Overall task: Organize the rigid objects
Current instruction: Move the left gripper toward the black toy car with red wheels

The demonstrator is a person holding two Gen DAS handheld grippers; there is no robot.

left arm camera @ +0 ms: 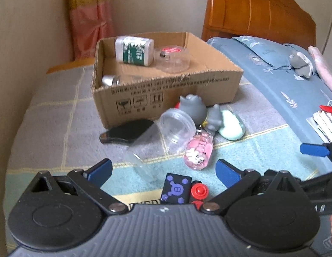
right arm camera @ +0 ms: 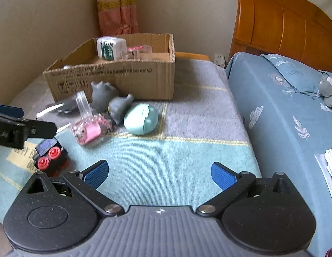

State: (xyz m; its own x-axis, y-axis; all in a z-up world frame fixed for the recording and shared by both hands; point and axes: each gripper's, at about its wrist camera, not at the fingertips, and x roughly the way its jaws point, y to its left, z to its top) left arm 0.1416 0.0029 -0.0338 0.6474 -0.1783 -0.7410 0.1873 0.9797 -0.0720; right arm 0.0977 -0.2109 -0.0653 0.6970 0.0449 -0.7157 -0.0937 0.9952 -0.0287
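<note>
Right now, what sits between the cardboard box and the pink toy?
Two grey animal figures, seen in the right wrist view, between the cardboard box and the pink toy.

Left gripper (left arm camera: 164,170) gapes above toy train (left arm camera: 176,190); cardboard box (left arm camera: 166,90) beyond.

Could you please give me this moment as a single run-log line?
left gripper: open, empty, over clear cup | right gripper: open, empty | cardboard box: white bottle inside | pink toy: outside

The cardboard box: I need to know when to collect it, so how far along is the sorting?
Partly done. The cardboard box already holds a white bottle, a clear jar and more. Both grippers, left and right, are open and empty. Still outside: plastic cup, pink case, grey toys, mint case, toy train.
</note>
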